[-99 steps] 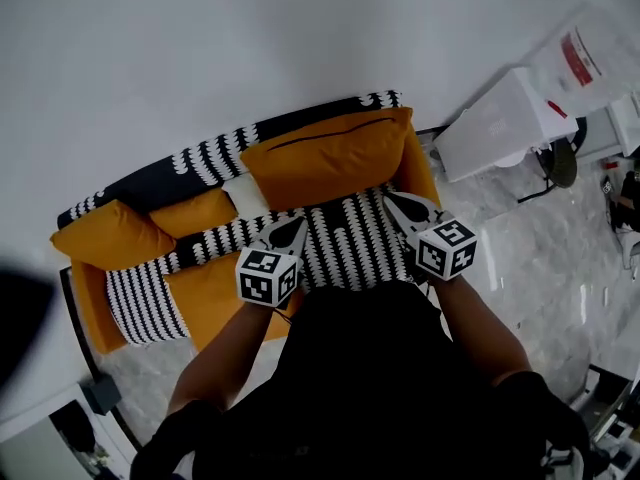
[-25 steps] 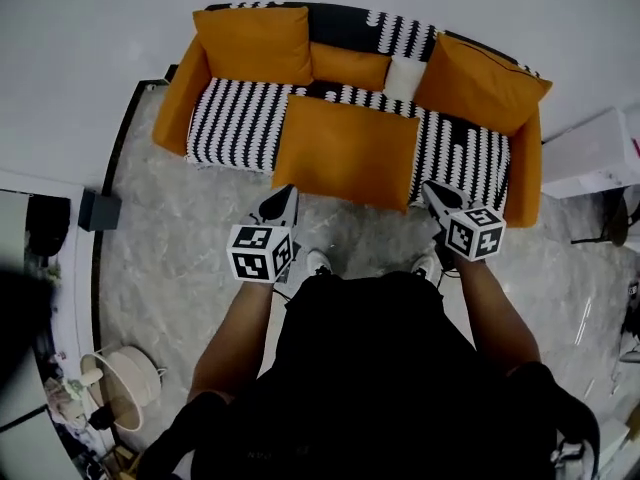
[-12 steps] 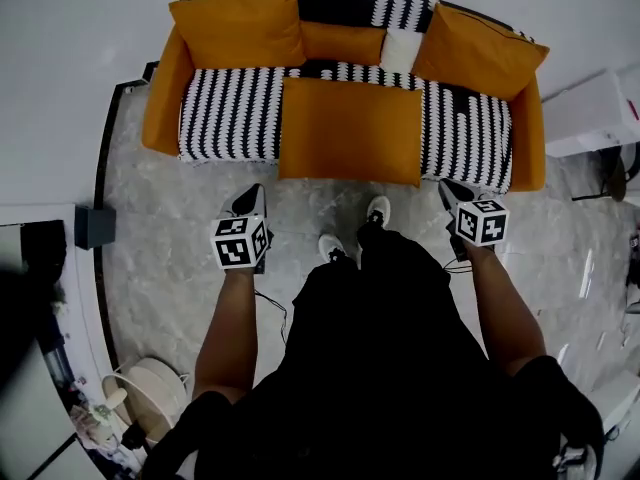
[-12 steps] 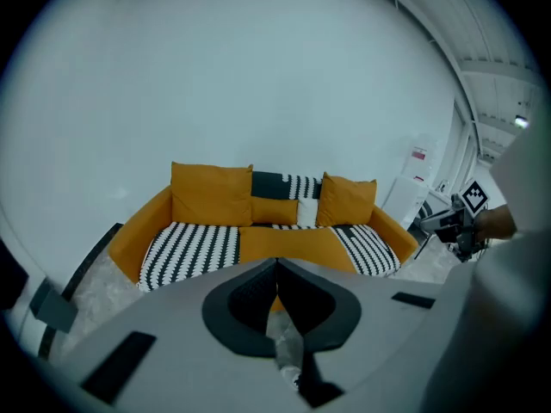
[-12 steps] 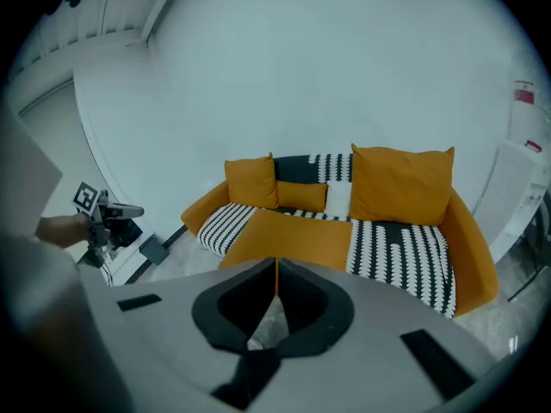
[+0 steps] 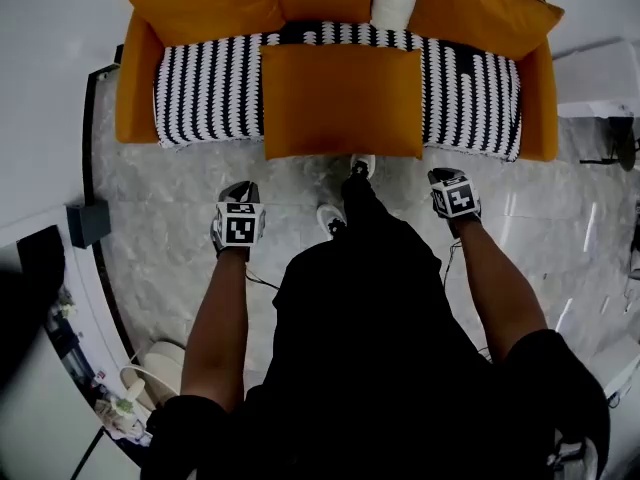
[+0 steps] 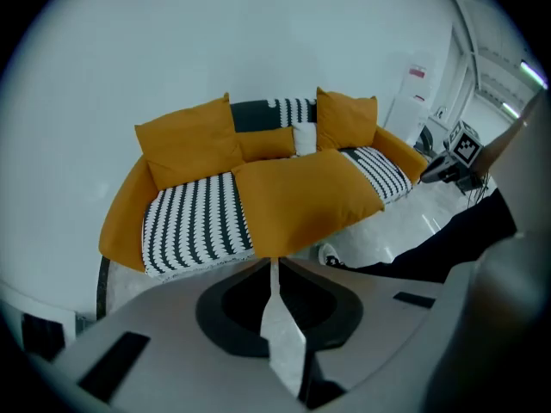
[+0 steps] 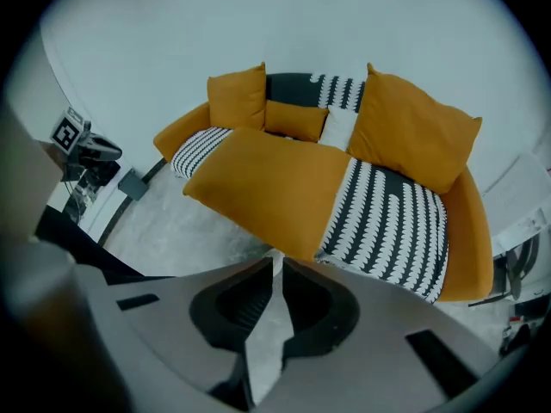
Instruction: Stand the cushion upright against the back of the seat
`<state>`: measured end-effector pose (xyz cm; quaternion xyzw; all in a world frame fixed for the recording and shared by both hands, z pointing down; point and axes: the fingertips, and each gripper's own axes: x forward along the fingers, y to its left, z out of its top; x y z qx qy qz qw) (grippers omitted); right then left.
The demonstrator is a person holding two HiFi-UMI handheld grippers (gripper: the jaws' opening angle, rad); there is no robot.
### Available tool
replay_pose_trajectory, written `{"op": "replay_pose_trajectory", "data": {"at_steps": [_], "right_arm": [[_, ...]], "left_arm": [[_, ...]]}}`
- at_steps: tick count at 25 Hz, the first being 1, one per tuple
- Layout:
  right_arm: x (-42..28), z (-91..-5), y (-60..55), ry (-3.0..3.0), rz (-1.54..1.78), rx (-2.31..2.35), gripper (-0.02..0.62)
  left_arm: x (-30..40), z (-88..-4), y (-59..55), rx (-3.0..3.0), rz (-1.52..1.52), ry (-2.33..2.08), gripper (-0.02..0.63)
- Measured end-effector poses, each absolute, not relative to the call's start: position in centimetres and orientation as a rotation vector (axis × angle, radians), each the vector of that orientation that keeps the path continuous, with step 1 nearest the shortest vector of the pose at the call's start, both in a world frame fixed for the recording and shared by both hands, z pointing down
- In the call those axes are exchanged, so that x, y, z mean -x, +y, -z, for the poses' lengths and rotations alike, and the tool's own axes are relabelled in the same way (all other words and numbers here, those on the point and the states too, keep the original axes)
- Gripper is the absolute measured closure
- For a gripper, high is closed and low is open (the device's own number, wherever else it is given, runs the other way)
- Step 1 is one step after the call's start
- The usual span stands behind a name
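Both grippers were pressed together and held nothing. In the head view my left gripper (image 6: 239, 190) hung over the grey marble floor (image 6: 170, 193) in front of the sofa (image 6: 135, 88), pointing steeply down, and my right gripper (image 6: 446, 176) did the same on the other side of the operator's legs. In each gripper view the two jaws met at their tips with only floor and sofa showing beyond them.

The large orange cushion (image 6: 340, 98) lay flat on the middle of the black-and-white striped seat (image 6: 205, 93), its front edge reaching a little past the front of the seat. It was not propped against the backrest. Neither gripper touched it; both were well apart from it, out over the floor.

Along the back of the sofa stood an orange back cushion (image 6: 205, 3) at the left and another orange back cushion (image 6: 485, 8) at the right. Between them sat a small orange bolster (image 6: 322, 0) with a small white pillow (image 6: 393, 6) just beside it.

The operator's white shoes (image 6: 330, 218) stood on the floor between the two grippers, one close to the front edge of the flat cushion. A dark box (image 6: 88, 223) sat on the floor off to the left of the left gripper.
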<state>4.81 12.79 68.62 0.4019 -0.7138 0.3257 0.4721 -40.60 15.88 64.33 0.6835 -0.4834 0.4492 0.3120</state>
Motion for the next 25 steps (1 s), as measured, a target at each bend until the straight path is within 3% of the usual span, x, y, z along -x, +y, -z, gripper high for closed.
{"op": "replay_pose_trajectory", "data": {"at_steps": [3,7,11,20,25], "right_arm": [[-5.8,-71.7,11.6,-1.700,-0.788,-0.976,0.555],[-7.1,-76.0,11.3,-1.619,-0.807,-0.964,0.550],[-7.4,-79.3,10.5,-1.576,-0.849,-0.983,0.486],[-7.1,-86.1,10.6,-1.517,-0.778,-0.792,0.409],[-6.9,-88.8,9.4,-1.493,-0.759,-0.772,0.399]], "left_arm": [[41.0,-68.3,14.7,-1.784,-1.260,-1.235,0.584],[42.4,-74.2,13.8,-1.677,-1.309,-1.198,0.497],[43.1,-79.6,12.7,-1.635,-1.391,-1.126,0.488],[43.9,-89.0,13.5,-1.519,-1.531,-0.949,0.456],[44.2,-91.9,12.0,-1.570,-1.525,-0.973,0.454]]}}
